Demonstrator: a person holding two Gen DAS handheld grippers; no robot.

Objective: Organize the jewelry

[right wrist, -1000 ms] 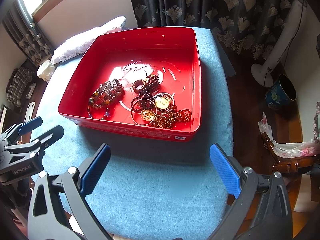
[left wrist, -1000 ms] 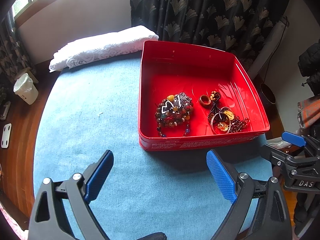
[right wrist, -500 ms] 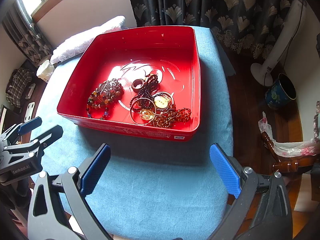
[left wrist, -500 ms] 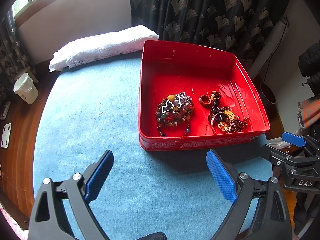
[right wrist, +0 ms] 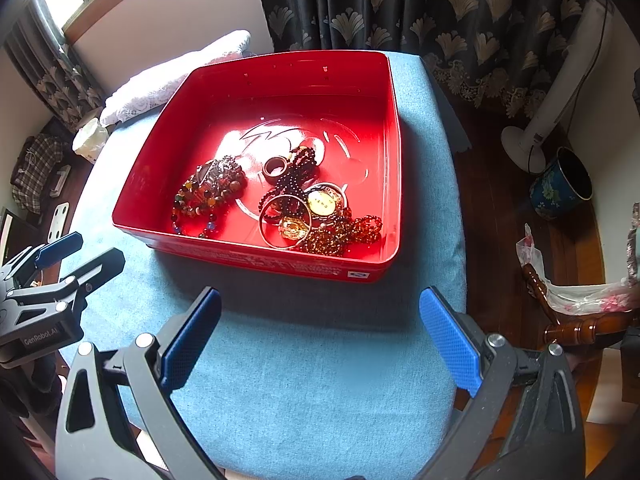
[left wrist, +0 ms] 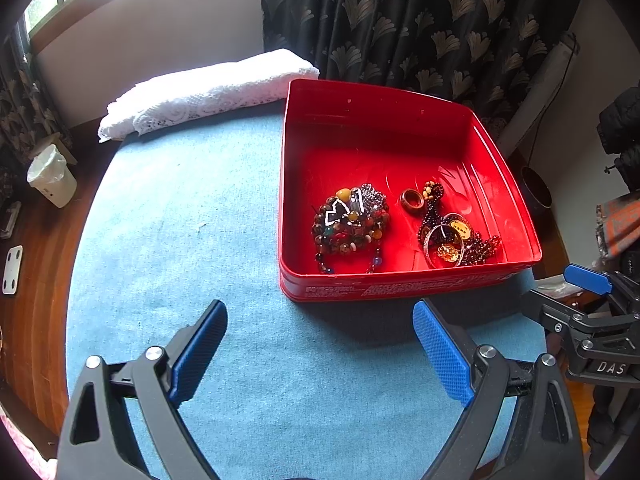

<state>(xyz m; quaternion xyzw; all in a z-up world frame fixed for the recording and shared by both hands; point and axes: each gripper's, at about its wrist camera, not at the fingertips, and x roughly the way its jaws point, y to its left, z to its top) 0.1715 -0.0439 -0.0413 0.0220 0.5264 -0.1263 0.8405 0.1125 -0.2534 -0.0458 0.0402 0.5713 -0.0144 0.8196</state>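
Observation:
A red tin box (left wrist: 404, 284) (right wrist: 280, 258) sits on the blue cloth-covered table. Inside lie a pile of mixed bead bracelets (left wrist: 350, 226) (right wrist: 210, 196), a brown ring (left wrist: 412, 201) (right wrist: 275, 168), a dark bead string (right wrist: 294, 182), a silver bangle (left wrist: 443, 244) (right wrist: 285, 221), gold pendants (right wrist: 322, 203) and amber beads (right wrist: 344, 234). My left gripper (left wrist: 320, 340) is open and empty, low over the cloth in front of the box. My right gripper (right wrist: 320, 328) is open and empty, also in front of the box.
A folded white lace cloth (left wrist: 208, 92) lies at the table's far edge beside the box. Dark patterned curtains (left wrist: 420, 20) hang behind. A white cup (left wrist: 52, 178), a fan stand (right wrist: 536, 136) and a blue pot (right wrist: 560, 184) stand on the wooden floor.
The right gripper has drawn back slightly from the box. The left gripper has barely moved. Both stay open and empty.

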